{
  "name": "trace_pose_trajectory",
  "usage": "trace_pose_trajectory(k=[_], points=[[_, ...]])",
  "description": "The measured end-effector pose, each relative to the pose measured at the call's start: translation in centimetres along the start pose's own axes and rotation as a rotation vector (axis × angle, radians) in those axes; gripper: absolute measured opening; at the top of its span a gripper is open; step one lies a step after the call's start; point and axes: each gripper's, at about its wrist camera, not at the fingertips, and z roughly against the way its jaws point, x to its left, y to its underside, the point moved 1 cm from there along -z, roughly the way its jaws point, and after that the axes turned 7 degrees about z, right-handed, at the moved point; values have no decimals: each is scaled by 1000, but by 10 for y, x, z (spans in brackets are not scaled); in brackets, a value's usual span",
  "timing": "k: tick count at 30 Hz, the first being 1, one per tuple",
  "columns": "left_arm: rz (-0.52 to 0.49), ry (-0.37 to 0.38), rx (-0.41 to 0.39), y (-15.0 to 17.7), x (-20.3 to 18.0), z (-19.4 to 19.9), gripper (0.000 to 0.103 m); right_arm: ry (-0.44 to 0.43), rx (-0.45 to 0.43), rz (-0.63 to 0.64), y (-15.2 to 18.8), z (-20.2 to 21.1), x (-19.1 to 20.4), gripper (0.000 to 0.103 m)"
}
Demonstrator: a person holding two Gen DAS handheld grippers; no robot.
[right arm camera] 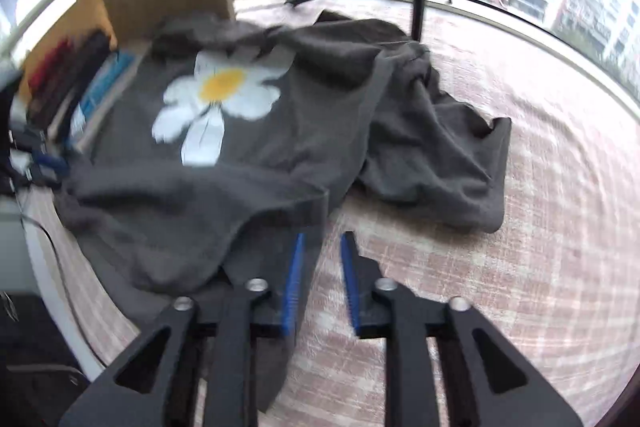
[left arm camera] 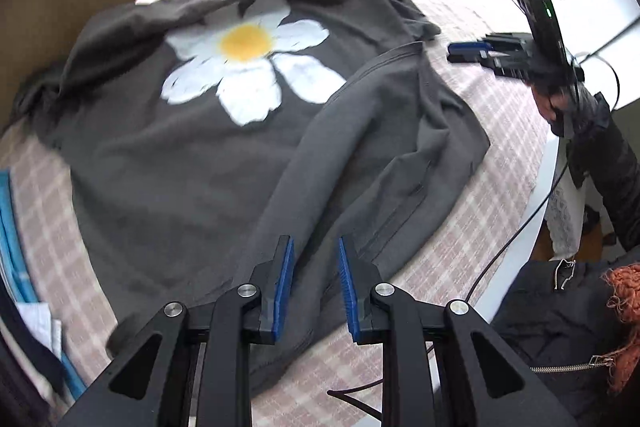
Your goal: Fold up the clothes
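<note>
The grey sweatshirt (left arm camera: 192,155) is spread daisy-up over the checked bed (left arm camera: 472,227), stretching toward twelve o'clock from both grippers. The left gripper (left arm camera: 316,283) is held parted above its sleeve; the right gripper (right arm camera: 322,283), parted and empty, is placed beside the hem corner at nine o'clock.

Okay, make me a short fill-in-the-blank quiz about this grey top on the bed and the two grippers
1. The grey garment shows a large white ____ with a yellow centre.
2. It lies on a pink-and-white ____ cover.
3. The pads of the left gripper are coloured ____.
4. Nothing is between the jaws of the right gripper, which stand ____.

Missing words: flower; checked; blue; open
</note>
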Motion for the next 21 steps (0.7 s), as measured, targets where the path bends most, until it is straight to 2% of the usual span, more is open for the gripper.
trace_pose_trajectory(k=[1,3,10,18,20,21], points=[[5,0,0,0,1,-1,21,-2,7,16,1,-4,3,40],[6,8,-2,2,1,0,21,4,16,29,-1,-13,6,42],[-28,11,4,-2,-8,-2,22,11,18,62,-18,-38,21,42],[-30,13,10,-1,-9,-4,25,-6,81,67,-30,-62,23,42],[-27,12,10,0,-8,-4,25,-4,87,83,-31,-64,24,40],[-23,14,10,0,-7,-3,25,0,92,92,-32,-64,24,34]])
